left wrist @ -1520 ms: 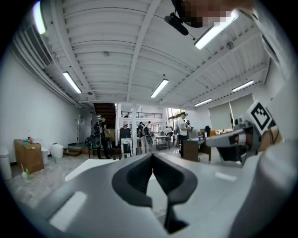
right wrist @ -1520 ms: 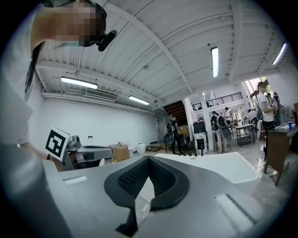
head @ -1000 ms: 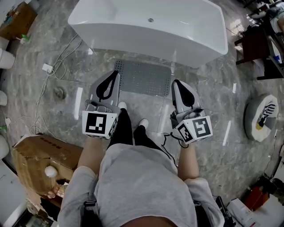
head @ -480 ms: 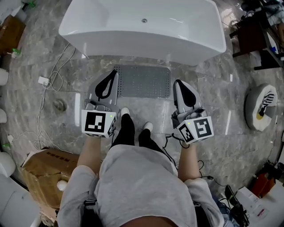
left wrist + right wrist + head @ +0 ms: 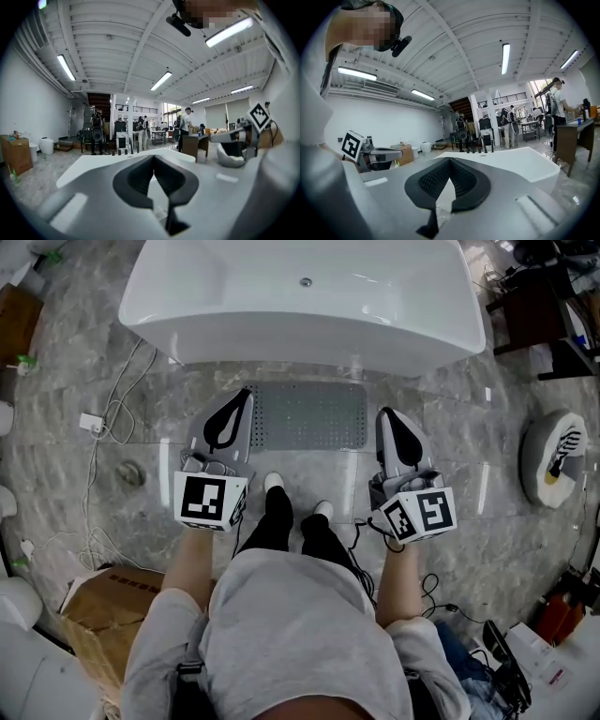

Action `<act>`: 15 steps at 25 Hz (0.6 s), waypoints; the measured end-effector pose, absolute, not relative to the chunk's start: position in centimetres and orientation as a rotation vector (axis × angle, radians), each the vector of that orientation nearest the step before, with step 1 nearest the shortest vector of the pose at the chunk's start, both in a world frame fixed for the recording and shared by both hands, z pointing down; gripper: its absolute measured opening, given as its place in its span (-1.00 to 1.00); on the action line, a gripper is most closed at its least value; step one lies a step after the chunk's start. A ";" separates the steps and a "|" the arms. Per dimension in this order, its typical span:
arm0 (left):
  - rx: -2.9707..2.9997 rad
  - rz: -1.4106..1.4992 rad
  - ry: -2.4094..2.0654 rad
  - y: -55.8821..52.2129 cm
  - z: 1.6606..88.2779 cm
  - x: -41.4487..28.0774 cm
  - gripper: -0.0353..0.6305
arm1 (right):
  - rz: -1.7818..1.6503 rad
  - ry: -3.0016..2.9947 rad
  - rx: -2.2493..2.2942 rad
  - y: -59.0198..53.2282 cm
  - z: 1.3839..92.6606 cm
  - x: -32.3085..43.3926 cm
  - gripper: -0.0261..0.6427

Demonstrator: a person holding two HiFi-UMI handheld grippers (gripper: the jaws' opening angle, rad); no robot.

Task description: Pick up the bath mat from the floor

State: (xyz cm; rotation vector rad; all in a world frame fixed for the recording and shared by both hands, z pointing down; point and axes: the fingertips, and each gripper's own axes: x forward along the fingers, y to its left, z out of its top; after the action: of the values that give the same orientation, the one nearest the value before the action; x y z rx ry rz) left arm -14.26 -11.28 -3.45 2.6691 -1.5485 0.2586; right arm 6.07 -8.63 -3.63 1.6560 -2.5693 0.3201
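While only head view shows bath mat [image 5: 309, 415] — left gripper [image 5: 153, 157], right gripper [image 5: 449, 160] jaws together, empty.

No word or number can be read. The cardboard box [image 5: 103, 615] at the lower left edge of the floor [image 5: 469, 549] carries a line of print too small to make out. The left gripper [image 5: 246, 396] and right gripper [image 5: 385, 413] each bear black-and-white square markers [image 5: 208, 501], patterns without letters
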 end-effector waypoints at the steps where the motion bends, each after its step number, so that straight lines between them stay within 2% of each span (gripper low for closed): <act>1: 2.670 0.263 -1.543 -11.6 -3.1 -14.3 -0.89 | 0.326 -2.564 1.660 -8.9 -3.4 6.1 -0.92; 15: 2.631 0.322 -1.530 -12.5 2.9 -13.7 -0.89 | 0.411 -2.514 1.633 -10.6 3.2 7.4 -0.92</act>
State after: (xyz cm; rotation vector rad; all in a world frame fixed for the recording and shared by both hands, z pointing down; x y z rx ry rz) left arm -13.73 -12.54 2.85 2.6311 -1.5302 0.3215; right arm 7.36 -10.64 3.19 1.6327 -2.5143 0.4114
